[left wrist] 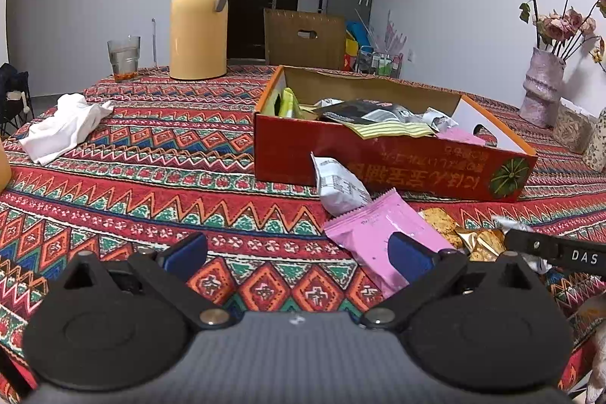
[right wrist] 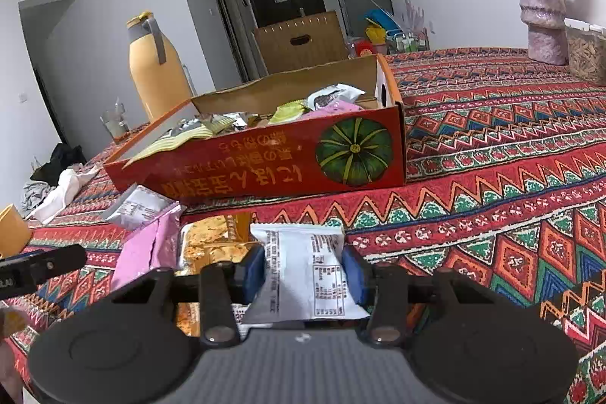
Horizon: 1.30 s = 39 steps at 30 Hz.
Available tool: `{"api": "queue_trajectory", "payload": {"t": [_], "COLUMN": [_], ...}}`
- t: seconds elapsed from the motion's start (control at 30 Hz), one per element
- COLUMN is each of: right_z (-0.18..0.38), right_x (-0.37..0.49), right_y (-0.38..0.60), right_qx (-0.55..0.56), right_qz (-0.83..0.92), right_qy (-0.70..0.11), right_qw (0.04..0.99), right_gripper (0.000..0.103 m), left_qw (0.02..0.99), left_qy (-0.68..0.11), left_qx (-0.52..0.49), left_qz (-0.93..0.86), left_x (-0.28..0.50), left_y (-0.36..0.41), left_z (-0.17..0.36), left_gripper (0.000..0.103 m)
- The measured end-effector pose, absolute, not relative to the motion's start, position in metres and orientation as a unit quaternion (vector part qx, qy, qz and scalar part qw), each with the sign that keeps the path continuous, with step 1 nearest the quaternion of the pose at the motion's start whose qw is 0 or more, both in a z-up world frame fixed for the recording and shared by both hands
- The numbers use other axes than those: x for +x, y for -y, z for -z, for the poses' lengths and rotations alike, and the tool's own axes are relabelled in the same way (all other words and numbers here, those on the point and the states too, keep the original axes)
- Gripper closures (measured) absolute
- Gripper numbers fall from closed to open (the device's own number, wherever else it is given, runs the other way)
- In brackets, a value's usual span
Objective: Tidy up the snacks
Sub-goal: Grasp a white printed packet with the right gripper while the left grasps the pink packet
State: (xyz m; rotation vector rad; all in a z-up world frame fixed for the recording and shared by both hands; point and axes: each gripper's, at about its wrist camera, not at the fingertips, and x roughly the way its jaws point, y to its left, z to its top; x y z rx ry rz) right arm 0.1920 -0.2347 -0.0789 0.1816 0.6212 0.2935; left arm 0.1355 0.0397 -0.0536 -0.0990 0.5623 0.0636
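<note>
1. The white packet [right wrist: 303,271] sits squeezed between the pads of our right gripper [right wrist: 305,271], just in front of the red box [right wrist: 288,158].
2. To do this step well, we judge we should keep the squeeze gentle, lift the packet above the box's near wall, and release it over a bare spot inside.
3. Our left gripper [left wrist: 299,250] hangs spread wide and empty, one finger over the pink packet [left wrist: 375,233].
4. Loose on the cloth we count three: the pink packet, a second white packet [left wrist: 339,186], and a gold biscuit pack [left wrist: 462,233].
5. One box; the snacks inside overlap too much to count.
6. Beyond it: one yellow flask [left wrist: 199,17], one glass [left wrist: 124,57], one vase [left wrist: 543,88].
</note>
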Motion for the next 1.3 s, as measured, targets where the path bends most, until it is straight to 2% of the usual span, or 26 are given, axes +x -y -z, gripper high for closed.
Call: {"api": "queue_trajectory", "payload": {"t": [0.33, 0.67, 1.1, 1.3], "right_z": [0.065, 0.060, 0.071, 0.072], "right_x": [0.181, 0.190, 0.204, 0.202], "right_y": [0.246, 0.275, 0.270, 0.267], "right_qx": [0.049, 0.033, 0.027, 0.023], "right_qz": [-0.097, -0.042, -0.063, -0.070], "right_qy": [-0.238, -0.206, -0.220, -0.222], "right_qw": [0.965, 0.977, 0.973, 0.972], "right_gripper": [0.062, 0.062, 0.061, 0.061], "left_qw": [0.952, 0.941, 0.917, 0.917], "left_qy": [-0.302, -0.335, -0.386, -0.388], "left_qx": [-0.046, -0.053, -0.085, -0.078], "left_qz": [-0.017, -0.009, -0.048, -0.045], "left_x": [0.149, 0.179, 0.210, 0.208], "left_y": [-0.026, -0.004, 0.005, 0.009], "left_z": [0.053, 0.049, 0.063, 0.067], "left_gripper": [0.000, 0.000, 0.000, 0.014]}}
